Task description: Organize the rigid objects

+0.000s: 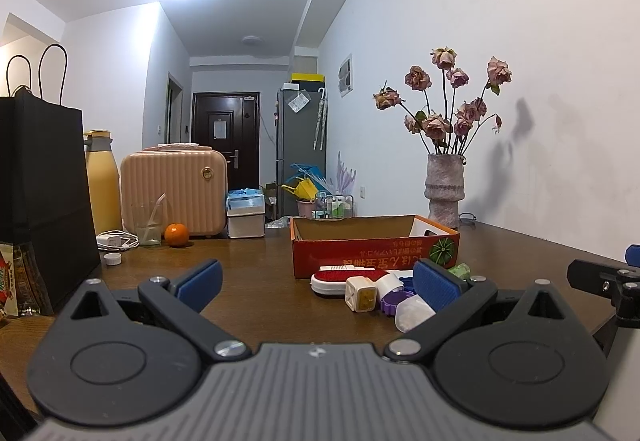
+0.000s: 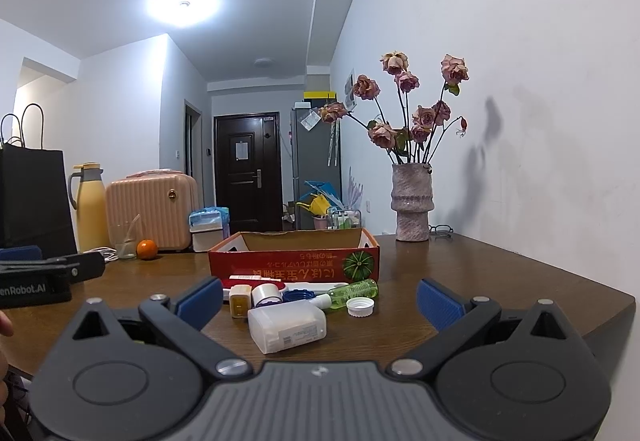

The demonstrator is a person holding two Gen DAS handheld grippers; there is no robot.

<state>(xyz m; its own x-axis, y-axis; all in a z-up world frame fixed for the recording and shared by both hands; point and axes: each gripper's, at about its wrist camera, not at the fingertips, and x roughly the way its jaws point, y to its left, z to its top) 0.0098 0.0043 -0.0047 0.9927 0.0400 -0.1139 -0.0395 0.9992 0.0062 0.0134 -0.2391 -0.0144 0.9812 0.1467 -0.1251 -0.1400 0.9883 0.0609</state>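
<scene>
A red cardboard box [image 1: 372,251] [image 2: 294,259] stands open on the brown table. Small rigid objects lie in front of it: a red and white brush [image 1: 340,279], a yellow and white cube [image 1: 362,295] [image 2: 239,304], a purple lid [image 1: 394,301], a frosted white case [image 2: 286,325], a green bottle [image 2: 354,291] and a white cap [image 2: 360,307]. My left gripper [image 1: 316,287] is open and empty, just short of the pile. My right gripper [image 2: 318,303] is open and empty, with the white case between its fingers' line, apart from them.
A vase of dried roses [image 1: 444,189] [image 2: 414,209] stands by the wall at back right. At back left are a black paper bag [image 1: 40,197], a yellow flask [image 2: 90,209], a pink case [image 1: 174,191], a glass [image 1: 147,227], an orange [image 1: 177,235] and a tissue box [image 1: 245,215].
</scene>
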